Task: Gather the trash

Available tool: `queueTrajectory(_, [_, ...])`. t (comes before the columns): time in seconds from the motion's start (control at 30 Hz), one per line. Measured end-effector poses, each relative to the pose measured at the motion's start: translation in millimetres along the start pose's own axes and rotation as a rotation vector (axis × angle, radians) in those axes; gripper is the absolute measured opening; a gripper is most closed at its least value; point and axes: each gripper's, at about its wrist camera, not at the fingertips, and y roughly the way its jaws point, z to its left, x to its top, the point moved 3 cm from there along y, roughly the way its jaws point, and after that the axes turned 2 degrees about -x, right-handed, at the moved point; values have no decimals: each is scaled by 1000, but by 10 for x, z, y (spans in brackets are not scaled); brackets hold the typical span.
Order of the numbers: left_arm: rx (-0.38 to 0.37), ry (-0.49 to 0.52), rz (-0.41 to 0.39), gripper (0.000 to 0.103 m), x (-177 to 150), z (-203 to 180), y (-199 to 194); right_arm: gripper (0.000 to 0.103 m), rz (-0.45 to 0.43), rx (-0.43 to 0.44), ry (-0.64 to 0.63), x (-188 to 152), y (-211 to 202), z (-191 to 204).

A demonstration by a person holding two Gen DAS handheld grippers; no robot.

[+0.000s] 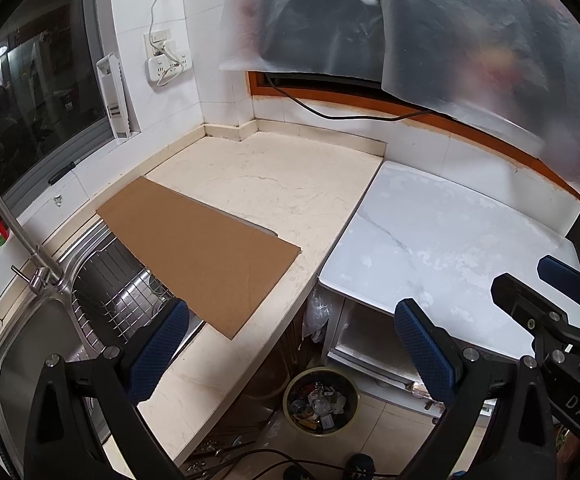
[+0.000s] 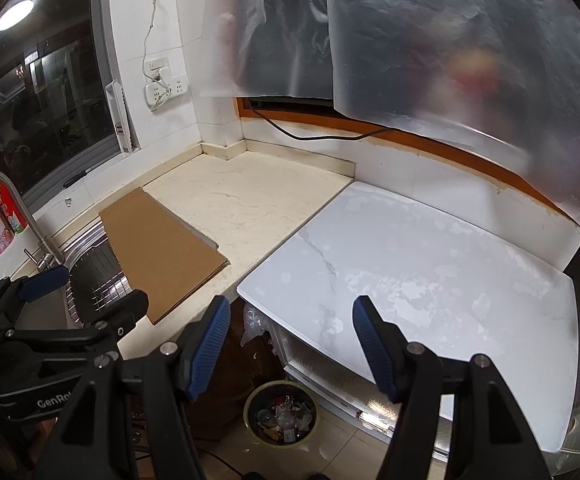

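Corner table with a sink on its left
Cardboard sheet [image 1: 198, 256] lies on the table [image 1: 282, 184], overhanging the sink [image 1: 30, 344]; trash bin [image 1: 321, 400] stands on the floor below.

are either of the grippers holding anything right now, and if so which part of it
Nothing is held. The left gripper and the right gripper both stand open with only air between their fingers.

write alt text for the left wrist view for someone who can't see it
An open, empty left hand-held gripper hovers over a kitchen corner, above a round trash bin full of litter on the floor. A flat cardboard sheet lies on the beige counter, overhanging the steel sink. A white tabletop sits right, where the right hand-held gripper shows.
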Motion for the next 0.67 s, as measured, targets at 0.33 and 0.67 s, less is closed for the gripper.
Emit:
queueTrajectory(0.33, [5,7,-3,102,-14,-20,-33,65,4,4,10,-23,-3,-24])
queueTrajectory(0.67, [6,10,-3,101,-48,-22,-59,65,8,7,17,-57,-16,-9])
